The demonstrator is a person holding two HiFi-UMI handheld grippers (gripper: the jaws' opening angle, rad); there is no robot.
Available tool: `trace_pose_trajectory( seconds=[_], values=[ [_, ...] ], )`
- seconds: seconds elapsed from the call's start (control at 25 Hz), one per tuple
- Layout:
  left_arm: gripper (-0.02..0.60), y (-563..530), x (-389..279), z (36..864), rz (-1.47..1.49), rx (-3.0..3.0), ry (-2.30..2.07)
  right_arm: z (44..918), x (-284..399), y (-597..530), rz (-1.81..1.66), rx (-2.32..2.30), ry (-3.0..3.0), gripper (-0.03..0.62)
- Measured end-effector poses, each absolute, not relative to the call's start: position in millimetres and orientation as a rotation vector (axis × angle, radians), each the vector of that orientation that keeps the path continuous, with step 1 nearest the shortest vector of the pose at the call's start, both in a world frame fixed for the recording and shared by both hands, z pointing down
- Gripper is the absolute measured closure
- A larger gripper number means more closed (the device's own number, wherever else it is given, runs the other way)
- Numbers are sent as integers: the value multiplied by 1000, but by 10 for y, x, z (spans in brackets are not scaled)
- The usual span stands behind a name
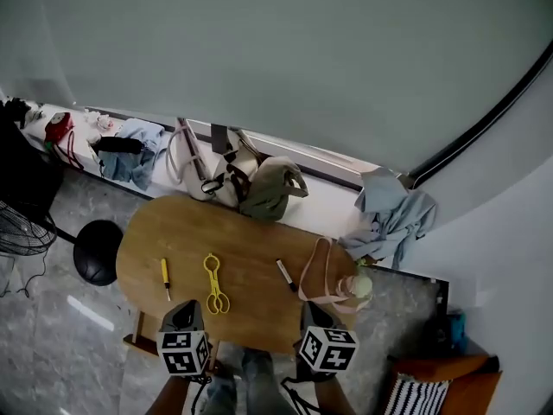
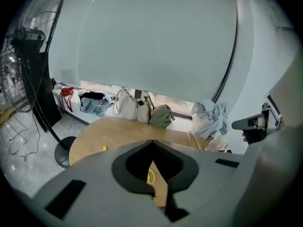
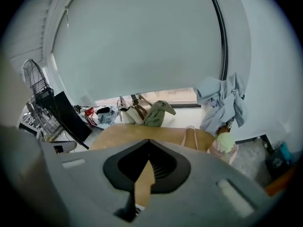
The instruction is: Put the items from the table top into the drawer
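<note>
1. We see a slim yellow pen-like item point(image 1: 165, 277) with a dark tip lying flat on the left part of the wooden tabletop point(image 1: 251, 232), pointing roughly away from us.
2. Just right of it, apart, lie yellow scissor-shaped tongs point(image 1: 214, 284), flat, with their loops at the near end.
3. Right of centre, a black marker point(image 1: 285, 273) with a pale tip lies on a diagonal.
4. At the right end sits a pale bag point(image 1: 333, 277) with pink straps, with a pale green round thing point(image 1: 363, 285) at its edge.
</note>
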State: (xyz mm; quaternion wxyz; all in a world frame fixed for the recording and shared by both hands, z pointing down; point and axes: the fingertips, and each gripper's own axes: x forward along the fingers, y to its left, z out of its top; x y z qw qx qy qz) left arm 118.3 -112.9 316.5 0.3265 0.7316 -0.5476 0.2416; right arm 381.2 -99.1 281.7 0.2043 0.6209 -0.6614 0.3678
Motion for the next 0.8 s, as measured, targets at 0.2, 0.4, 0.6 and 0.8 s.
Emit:
trace_pose_trajectory(
  seconds=[0.2,0.4,0.6,0.8],
  values=[
    [586,-1216,1202,3681,681,1866,-1428,3400,3901,-1117,1068,1686,-1797,589],
    [586,-1263,1312,4234,681,1819,-1417,4070,3938,-1181,1097,1630,-1760,588],
    [586,-1208,1446,4789,680,1765,-1395,4619,3992,-1227,1111,1600,-1736,589],
    [586,-1165,1511,5166,681,1744,-1388,5005,4065,-1179,1123,1592,-1710,589]
  ],
)
